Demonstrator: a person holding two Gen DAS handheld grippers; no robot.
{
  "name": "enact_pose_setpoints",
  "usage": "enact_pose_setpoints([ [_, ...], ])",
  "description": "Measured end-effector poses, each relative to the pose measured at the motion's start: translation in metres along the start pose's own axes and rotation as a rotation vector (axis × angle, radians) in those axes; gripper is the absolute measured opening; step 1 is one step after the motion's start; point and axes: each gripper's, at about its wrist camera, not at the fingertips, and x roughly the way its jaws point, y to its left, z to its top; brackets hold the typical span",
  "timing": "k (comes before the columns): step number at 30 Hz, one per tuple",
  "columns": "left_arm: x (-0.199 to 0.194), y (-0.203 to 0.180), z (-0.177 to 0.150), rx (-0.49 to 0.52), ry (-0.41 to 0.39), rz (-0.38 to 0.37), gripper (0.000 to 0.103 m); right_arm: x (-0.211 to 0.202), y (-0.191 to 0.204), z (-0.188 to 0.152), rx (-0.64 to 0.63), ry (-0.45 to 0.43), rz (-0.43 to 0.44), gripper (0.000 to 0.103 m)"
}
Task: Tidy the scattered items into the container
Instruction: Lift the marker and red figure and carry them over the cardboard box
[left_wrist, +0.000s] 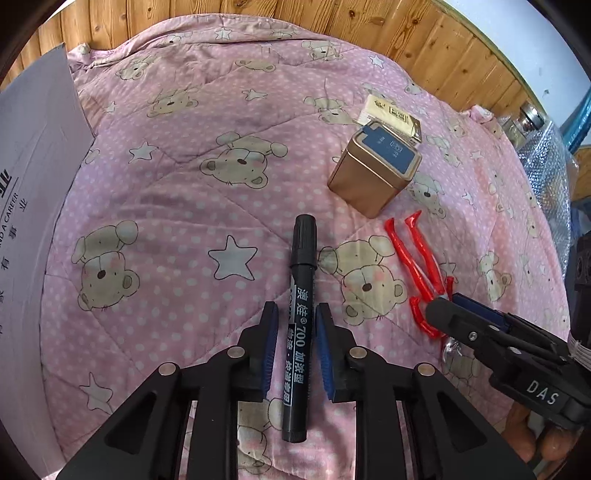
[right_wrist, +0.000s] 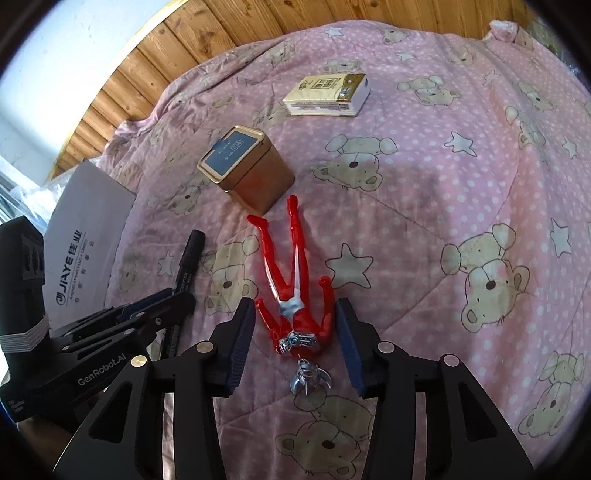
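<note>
From the left wrist we see our left gripper low over a pink quilt printed with bears and stars, its blue-padded fingers apart on either side of a black marker pen with white lettering. The pen lies along the gap, cap pointing away, and neither pad touches it. Beyond it stands a gold square tin with a blue label on its lid, and just behind that lies a cream and gold small carton. A white box with printed lettering rises at the left edge. To the right, a red plastic action figure lies on the quilt, with our right gripper over its upper half.

From the right wrist we see the right gripper with its fingers spread wide, straddling the red figure's torso without contact. Its silver head lies nearest the camera and its legs reach towards the gold tin. The carton lies farther back. At the left, the left gripper lies over the marker pen, beside the white box.
</note>
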Motion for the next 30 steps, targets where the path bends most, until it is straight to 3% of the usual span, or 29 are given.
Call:
enact_pose_setpoints([
  [1, 0.0, -0.001, 0.0, -0.001, -0.005, -0.007, 0.03, 0.002, 0.003, 0.0, -0.023, 0.0, -0.016, 0.045],
  [2, 0.001, -0.002, 0.0, 0.006, -0.01, -0.009, 0.03, 0.003, 0.006, 0.0, -0.046, 0.0, -0.032, 0.034],
  [4, 0.001, -0.005, 0.0, 0.029, -0.018, -0.004, 0.028, 0.004, 0.009, -0.001, -0.064, -0.002, -0.044, 0.033],
  [5, 0.001, -0.006, 0.0, 0.043, -0.017, 0.001, 0.014, 0.003, 0.01, -0.001, -0.062, -0.004, -0.042, 0.033],
  [13, -0.012, -0.003, -0.001, 0.043, -0.016, -0.014, 0.014, -0.012, 0.012, -0.008, -0.014, -0.007, 0.016, 0.033],
  [30, -0.081, 0.0, -0.01, 0.046, -0.125, -0.022, 0.014, -0.058, 0.056, -0.023, -0.013, -0.045, 0.101, 0.033],
])
